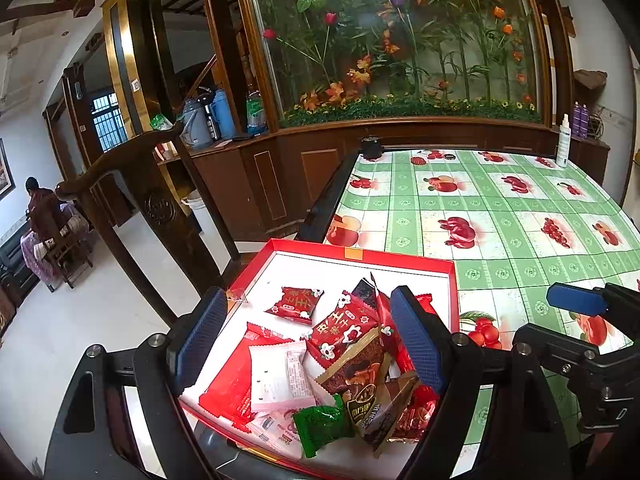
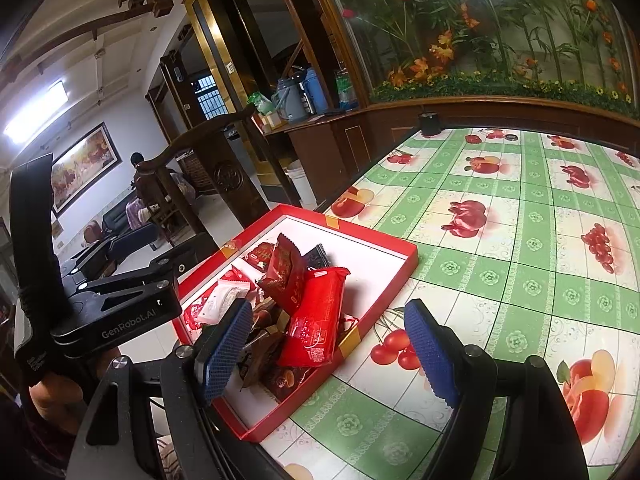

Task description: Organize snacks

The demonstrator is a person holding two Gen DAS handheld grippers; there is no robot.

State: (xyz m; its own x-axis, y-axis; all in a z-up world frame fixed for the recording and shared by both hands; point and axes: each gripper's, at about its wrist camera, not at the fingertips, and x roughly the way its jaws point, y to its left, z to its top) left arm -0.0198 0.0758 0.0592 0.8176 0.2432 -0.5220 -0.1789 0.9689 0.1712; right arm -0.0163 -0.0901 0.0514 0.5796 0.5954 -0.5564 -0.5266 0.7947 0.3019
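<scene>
Red box (image 1: 454, 280) sits at the table's near-left corner, lower centre of both views, holding a heap of snack packets (image 1: 344, 364). Left gripper (image 1: 312, 344) hovers over the heap, fingers spread, empty. Right gripper (image 2: 332, 354) likewise released, straddling the box's right wall. Wooden chair (image 1: 132, 184) stands left; spray bottle (image 1: 563, 140) far right.

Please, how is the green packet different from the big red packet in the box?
The green packet is small, crinkled, and lies low at the near edge of the pile. The big red packet is much longer, smooth, and leans tilted on top of the other snacks. The green one shows plain green foil; the red one has white printing near its lower end. Both are sealed and inside the red box, and neither gripper holds them.
</scene>
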